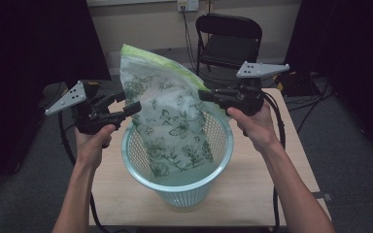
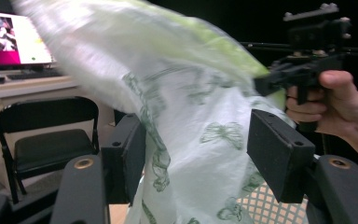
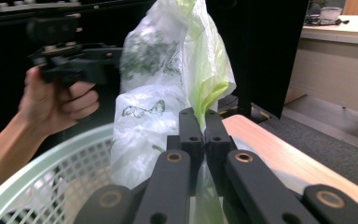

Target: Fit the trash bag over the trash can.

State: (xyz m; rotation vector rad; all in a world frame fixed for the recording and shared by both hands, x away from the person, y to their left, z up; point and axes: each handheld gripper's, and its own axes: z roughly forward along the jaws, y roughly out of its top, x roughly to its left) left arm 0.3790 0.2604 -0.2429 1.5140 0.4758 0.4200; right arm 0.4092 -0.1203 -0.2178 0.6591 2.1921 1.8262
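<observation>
The right hand-held gripper (image 3: pixel 199 122) has its jaws pressed together on the green-edged rim of a thin plastic bag (image 1: pixel 167 116), pinching the film at the far right side of the basket (image 1: pixel 175 187). The left hand-held gripper (image 2: pixel 196 154) stands spread, its two black pads on either side of a hanging fold of the bag, with the left pad against or just beside the film and the right pad apart from it; it holds nothing. The bag, white and printed with green butterflies and leaves, rises above the pale green mesh basket, its lower part hanging down inside, while the basket stands on the wooden bench (image 1: pixel 291 160). A folding chair (image 1: pixel 228 41) stands beyond the bench. The work in hand appears to be lining the basket with the bag. Risks from this position: with one grip only, the bag hangs lopsided and may slump into the basket; a pull by the right hand against so thin a film could stretch or tear the rim; a left-side closure on a loose fold rather than the rim would bunch the opening; a sideways tug might tip or slide the light basket.
</observation>
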